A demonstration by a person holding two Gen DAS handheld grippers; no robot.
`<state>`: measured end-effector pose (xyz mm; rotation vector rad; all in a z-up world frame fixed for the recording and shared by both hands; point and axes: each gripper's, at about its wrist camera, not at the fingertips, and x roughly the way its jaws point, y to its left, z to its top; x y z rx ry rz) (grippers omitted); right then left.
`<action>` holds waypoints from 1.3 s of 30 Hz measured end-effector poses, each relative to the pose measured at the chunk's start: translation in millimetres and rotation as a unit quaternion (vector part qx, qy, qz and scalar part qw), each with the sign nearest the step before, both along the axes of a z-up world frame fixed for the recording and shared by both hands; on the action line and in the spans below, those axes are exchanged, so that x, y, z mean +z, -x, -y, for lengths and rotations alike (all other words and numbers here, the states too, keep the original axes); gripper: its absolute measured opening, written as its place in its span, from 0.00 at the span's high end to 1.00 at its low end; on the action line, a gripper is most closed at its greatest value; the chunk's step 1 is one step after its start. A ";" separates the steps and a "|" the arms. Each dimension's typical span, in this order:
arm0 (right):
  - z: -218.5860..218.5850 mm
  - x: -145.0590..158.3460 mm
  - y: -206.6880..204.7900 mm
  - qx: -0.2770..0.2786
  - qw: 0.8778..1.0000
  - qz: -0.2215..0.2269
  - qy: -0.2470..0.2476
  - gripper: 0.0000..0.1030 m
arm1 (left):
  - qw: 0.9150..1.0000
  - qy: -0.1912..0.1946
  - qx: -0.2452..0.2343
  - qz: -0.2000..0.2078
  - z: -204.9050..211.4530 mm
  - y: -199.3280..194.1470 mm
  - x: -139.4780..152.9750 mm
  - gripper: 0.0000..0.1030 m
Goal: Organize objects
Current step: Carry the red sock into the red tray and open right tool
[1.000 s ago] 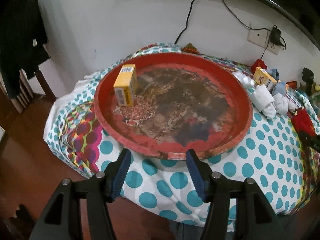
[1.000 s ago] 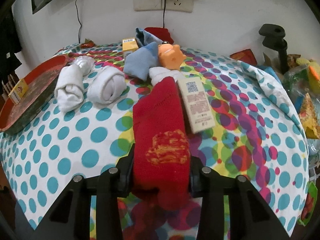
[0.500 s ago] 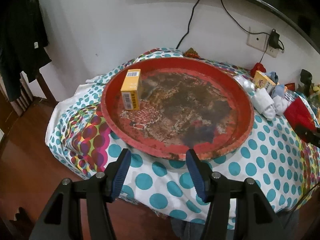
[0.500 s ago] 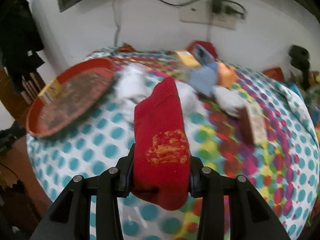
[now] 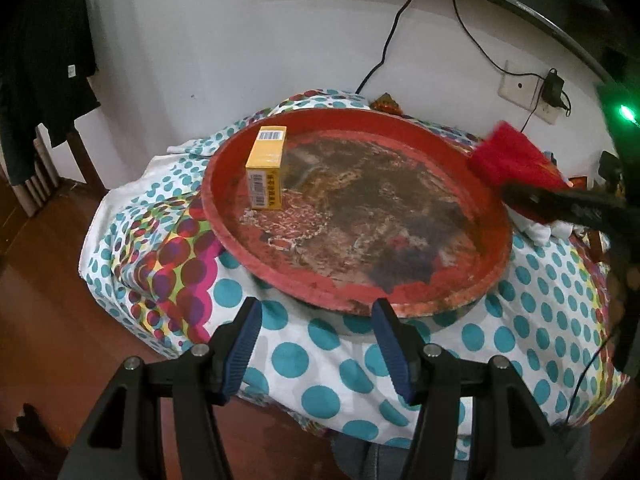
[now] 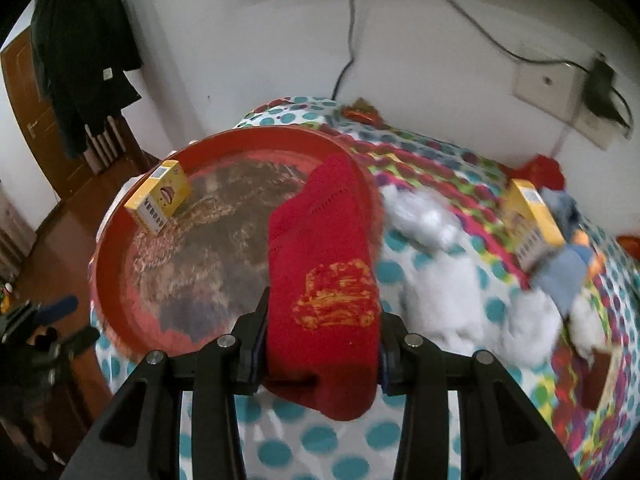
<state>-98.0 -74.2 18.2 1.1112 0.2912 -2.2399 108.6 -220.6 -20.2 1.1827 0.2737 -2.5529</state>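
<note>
We've got one red sock (image 6: pixel 324 280) clamped in our right gripper (image 6: pixel 320 344), held up over the edge of the one red tray (image 5: pixel 224 168). Left gripper (image 5: pixel 316 344) sits open, empty. Two yellow boxes: one (image 6: pixel 158 198) in the tray, one (image 6: pixel 532 220) on the dotted cloth (image 5: pixel 320 364).

A tray (image 5: pixel 420 304) sits on the table (image 5: pixel 320 364). A box (image 5: pixel 267 174) stands in the tray's far left. Rolled socks (image 6: pixel 444 284) and another box (image 6: pixel 532 220) lie right of the tray.
</note>
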 end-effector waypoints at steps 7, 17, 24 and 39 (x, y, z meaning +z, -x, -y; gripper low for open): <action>47.5 -22.0 28.2 0.011 0.999 0.022 -0.027 0.61 | 1.000 -0.022 -0.003 0.005 1.7 1.5 -6.0 0.43; 69.6 -49.7 42.4 0.004 0.998 0.038 -0.052 0.56 | 1.000 -0.024 -0.006 0.003 0.6 1.2 -7.8 0.43; 43.7 -29.6 27.6 0.003 0.999 0.032 -0.003 0.45 | 1.000 -0.005 -0.016 0.000 -8.4 1.5 -5.4 0.43; -116.5 -12.3 -0.1 -0.109 0.994 -0.005 0.003 0.39 | 0.999 0.009 -0.043 0.016 -34.4 6.6 -12.5 0.43</action>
